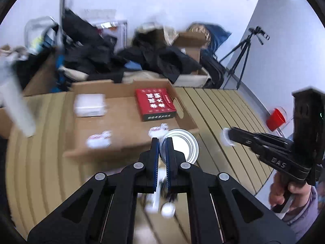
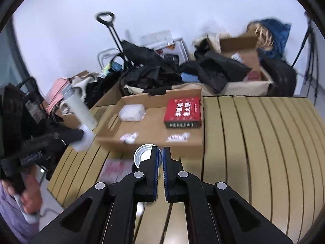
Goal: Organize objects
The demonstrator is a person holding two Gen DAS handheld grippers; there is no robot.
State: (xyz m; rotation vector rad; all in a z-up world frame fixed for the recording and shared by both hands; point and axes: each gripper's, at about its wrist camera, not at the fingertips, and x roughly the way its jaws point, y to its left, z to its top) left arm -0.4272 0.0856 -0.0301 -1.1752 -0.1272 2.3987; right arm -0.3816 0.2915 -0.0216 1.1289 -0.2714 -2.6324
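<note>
Red box (image 2: 183, 111) with Chinese writing at 12 o'clock in the cardboard tray (image 2: 154, 140), "DAS" on the right gripper (image 1: 226, 137), left gripper (image 1: 161, 142) pinching something white, right gripper's state unclear

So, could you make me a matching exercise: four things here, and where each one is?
Things:
1. red box
2. can
3. tripod
4. red cup

Places:
a. on the table, just before the tray
b. by the wall
c. in the tray
d. past the table's right edge

Pairs: 1-c, 2-a, 3-b, 4-d
</note>
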